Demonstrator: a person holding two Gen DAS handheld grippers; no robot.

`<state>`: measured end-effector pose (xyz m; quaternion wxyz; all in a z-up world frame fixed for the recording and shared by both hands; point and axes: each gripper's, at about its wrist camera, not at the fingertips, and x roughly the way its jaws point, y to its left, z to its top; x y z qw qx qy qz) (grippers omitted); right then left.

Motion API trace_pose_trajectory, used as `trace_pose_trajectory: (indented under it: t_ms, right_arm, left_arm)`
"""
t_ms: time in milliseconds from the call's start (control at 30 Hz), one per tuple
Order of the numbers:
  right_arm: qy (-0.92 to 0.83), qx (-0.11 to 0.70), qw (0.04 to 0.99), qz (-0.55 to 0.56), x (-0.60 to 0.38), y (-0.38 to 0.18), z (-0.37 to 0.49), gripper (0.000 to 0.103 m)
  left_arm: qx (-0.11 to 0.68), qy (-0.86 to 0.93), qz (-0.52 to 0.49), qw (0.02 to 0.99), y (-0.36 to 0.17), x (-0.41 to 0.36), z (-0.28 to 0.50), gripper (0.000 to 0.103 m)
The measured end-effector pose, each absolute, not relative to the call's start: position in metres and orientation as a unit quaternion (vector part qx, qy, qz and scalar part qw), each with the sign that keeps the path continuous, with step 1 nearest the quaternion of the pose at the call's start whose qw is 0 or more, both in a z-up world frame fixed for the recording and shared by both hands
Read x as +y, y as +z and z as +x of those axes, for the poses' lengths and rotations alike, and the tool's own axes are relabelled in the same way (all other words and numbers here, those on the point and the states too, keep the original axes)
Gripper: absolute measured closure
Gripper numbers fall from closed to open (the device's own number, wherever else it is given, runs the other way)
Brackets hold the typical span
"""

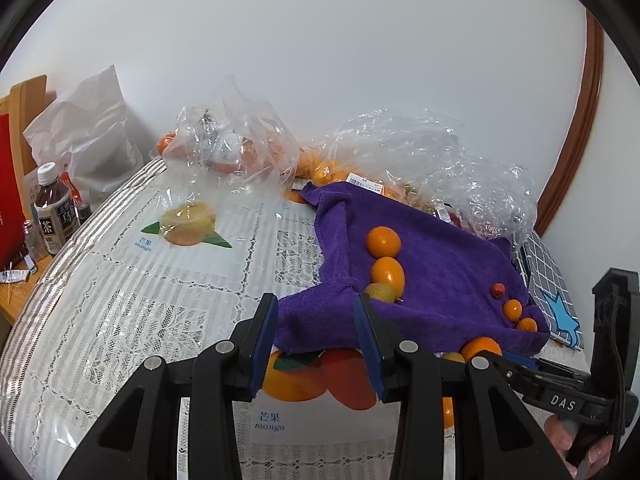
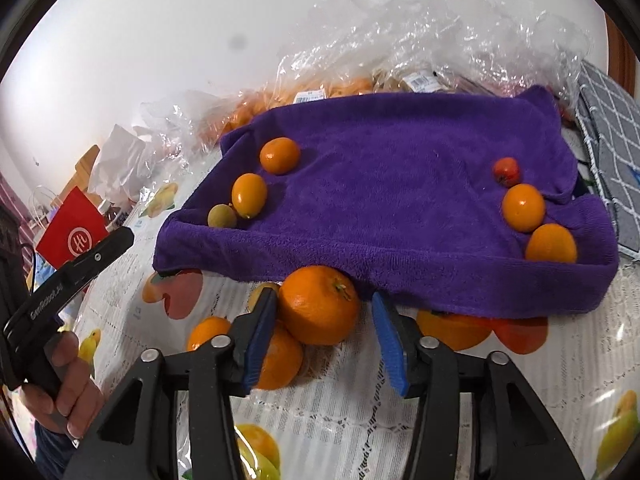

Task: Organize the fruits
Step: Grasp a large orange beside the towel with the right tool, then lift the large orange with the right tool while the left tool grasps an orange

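Right gripper low at the near edge of the purple towel, fingers apart around a big orange, left pad touching its side, right pad clear of it. Orange sitting on the desk, tucked against the towel's front hem, a second orange just behind the left finger. Left gripper hovering at the towel's near left corner, fingers spread, gripping nothing. On the towel: three fruits lined up at the left edge, three at the right edge. Plastic bags of fruit along the desk's far edge.
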<state>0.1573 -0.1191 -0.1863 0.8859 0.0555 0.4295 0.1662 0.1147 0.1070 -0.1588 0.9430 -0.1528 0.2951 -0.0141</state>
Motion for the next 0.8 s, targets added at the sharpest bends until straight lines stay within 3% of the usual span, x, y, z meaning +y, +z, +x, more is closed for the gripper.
trace_pose_trajectory:
  t_ms: [100,167,800]
  right_arm:
    - [0.173,0.435,0.881,0.068,-0.12,-0.189,0.161,0.052]
    - [0.178,0.434,0.88,0.074,-0.122,-0.189,0.161,0.061]
    - [0.06,0.394,0.917,0.001,-0.199,-0.172,0.103,0.061]
  left_arm:
    - [0.295,-0.015,-0.147,0.944,-0.159,0.104,0.114,0.066]
    - [0.296,-0.015,-0.144,0.944,-0.159,0.103,0.115,0.066]
    - [0.296,-0.022,-0.116,0.948,-0.16,0.091,0.112,0.066]
